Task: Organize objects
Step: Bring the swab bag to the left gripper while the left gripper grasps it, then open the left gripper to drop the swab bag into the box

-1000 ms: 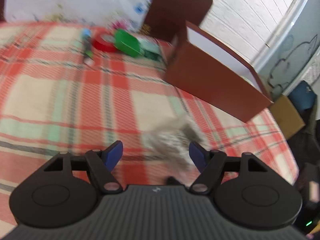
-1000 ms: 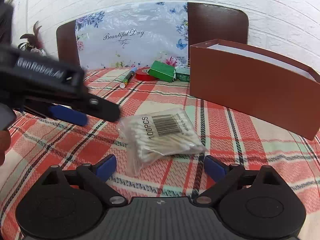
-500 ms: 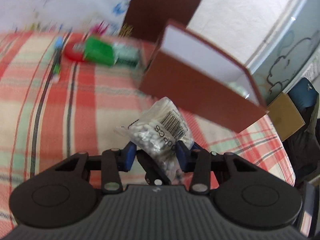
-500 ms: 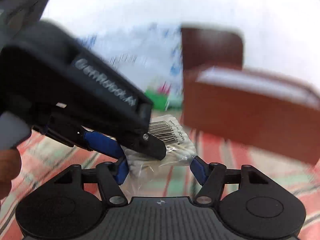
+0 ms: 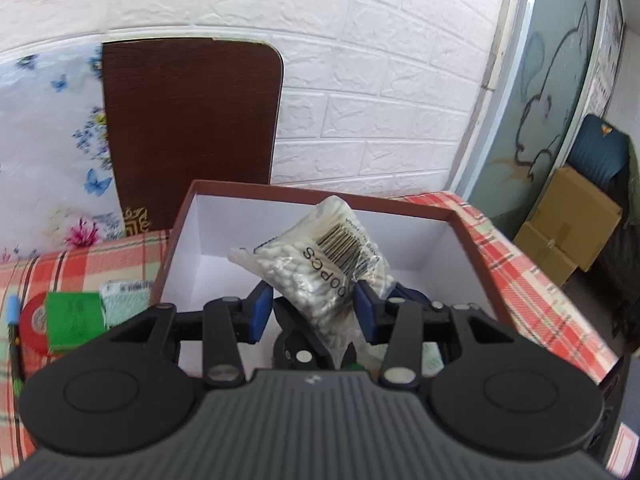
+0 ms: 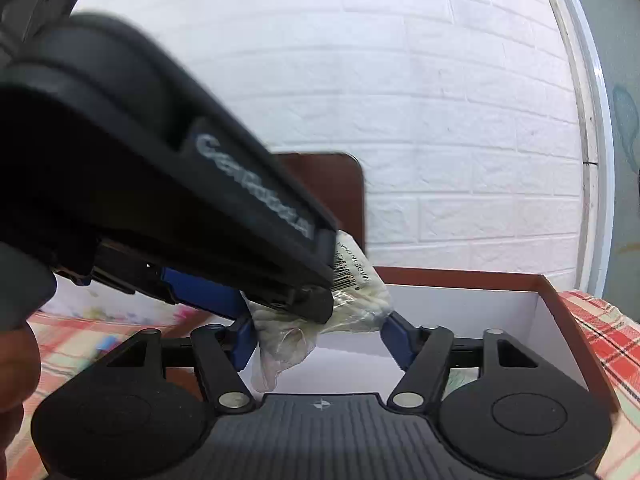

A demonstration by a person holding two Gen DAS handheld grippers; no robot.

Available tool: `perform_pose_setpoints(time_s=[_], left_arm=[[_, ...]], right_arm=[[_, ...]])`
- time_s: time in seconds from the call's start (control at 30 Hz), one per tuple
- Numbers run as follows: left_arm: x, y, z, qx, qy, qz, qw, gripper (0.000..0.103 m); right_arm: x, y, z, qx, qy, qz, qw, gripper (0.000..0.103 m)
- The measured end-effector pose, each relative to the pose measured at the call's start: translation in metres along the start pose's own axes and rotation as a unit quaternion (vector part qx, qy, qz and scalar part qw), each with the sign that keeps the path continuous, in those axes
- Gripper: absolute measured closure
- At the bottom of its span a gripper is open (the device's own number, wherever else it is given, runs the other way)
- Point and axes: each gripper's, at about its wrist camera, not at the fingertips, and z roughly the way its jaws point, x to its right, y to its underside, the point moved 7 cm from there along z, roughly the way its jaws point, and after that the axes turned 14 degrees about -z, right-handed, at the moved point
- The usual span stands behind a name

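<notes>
Holding a bag of cotton swabs (image 5: 324, 264) together, both grippers have it lifted over the open brown box (image 5: 468, 236). The left gripper (image 5: 310, 312) and the right gripper (image 6: 320, 330) have each just eased their jaws a little, yet blue pads remain clamped on the bag from both sides. Placement judged under way, not finished: the bag hangs above the white interior, not resting in it. Outstanding on the table (image 5: 72, 264), at nine o'clock of the box: green box (image 5: 72, 320), red tape roll (image 5: 32, 324), pale packet (image 5: 124, 296), blue-capped pen (image 5: 12, 312).
</notes>
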Motion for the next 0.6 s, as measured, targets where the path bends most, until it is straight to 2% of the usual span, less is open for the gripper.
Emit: perform_pose_setpoints(time_s=[0.03, 0.07, 0.1, 0.17, 0.23, 0.27, 0.4, 0.5, 0.6], left_arm=[[-0.001, -0.001, 0.008, 0.006, -0.023, 0.005, 0.9997, 0.043], [-0.005, -0.001, 0.014, 0.016, -0.051, 0.009, 0.9986, 0.042], [-0.009, 0.001, 0.02, 0.021, -0.069, 0.012, 0.9973, 0.042], [-0.018, 0.007, 0.027, 0.017, -0.082, 0.013, 0.9964, 0.041], [-0.025, 0.012, 0.029, 0.022, -0.083, 0.012, 0.9962, 0.031], [-0.026, 0.011, 0.028, 0.029, -0.087, 0.014, 0.9956, 0.03], [-0.021, 0.008, 0.013, 0.033, -0.09, 0.018, 0.9952, 0.033], [-0.014, 0.003, -0.014, 0.069, -0.077, 0.015, 0.9945, 0.032], [-0.024, 0.002, -0.056, 0.125, -0.074, 0.006, 0.9894, 0.031]], right_arm=[[0.004, 0.004, 0.008, -0.004, 0.009, -0.005, 1.0, 0.032], [0.007, 0.011, 0.015, -0.003, 0.021, -0.011, 1.0, 0.022], [0.01, 0.02, 0.02, -0.005, 0.034, -0.014, 0.999, 0.018], [0.014, 0.028, 0.014, 0.028, 0.041, -0.009, 0.999, 0.015], [0.011, 0.028, 0.011, 0.034, 0.04, -0.016, 0.998, 0.014], [0.011, 0.029, 0.009, 0.04, 0.041, -0.017, 0.998, 0.014], [0.009, 0.027, -0.001, 0.047, 0.051, -0.023, 0.997, 0.012], [0.005, 0.017, -0.023, 0.063, 0.061, -0.034, 0.996, 0.012], [-0.008, 0.008, -0.05, 0.082, 0.043, -0.028, 0.995, 0.012]])
